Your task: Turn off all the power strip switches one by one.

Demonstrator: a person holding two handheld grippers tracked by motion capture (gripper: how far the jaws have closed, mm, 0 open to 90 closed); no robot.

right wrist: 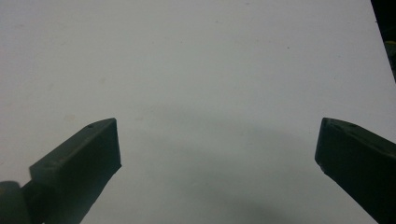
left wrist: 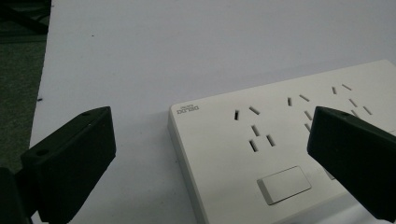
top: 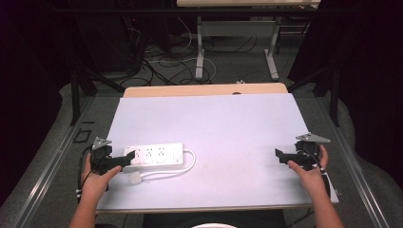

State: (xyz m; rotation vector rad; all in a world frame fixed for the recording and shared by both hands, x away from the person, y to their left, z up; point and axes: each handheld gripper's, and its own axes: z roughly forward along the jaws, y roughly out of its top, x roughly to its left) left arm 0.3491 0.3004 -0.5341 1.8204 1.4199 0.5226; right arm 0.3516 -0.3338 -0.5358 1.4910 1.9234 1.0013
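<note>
At table's near edge, L gripper (top: 124, 160) w/ jaws spread wide sits at the left end of a white power strip (top: 154, 156), its plug (top: 135, 178) & cable (top: 187, 167) just beside, R gripper (top: 280, 156) likewise agape over bare white table (top: 228, 123) well apart at right.

The white table top (top: 228, 128) is bare across its middle, its far part and its right side, so a gripper could move freely there. The one big thing in the way is the power strip (top: 154, 156) near the left front. Its cord (top: 190, 164) loops out to the right and back to a plug (top: 135, 178) just in front of it.
</note>
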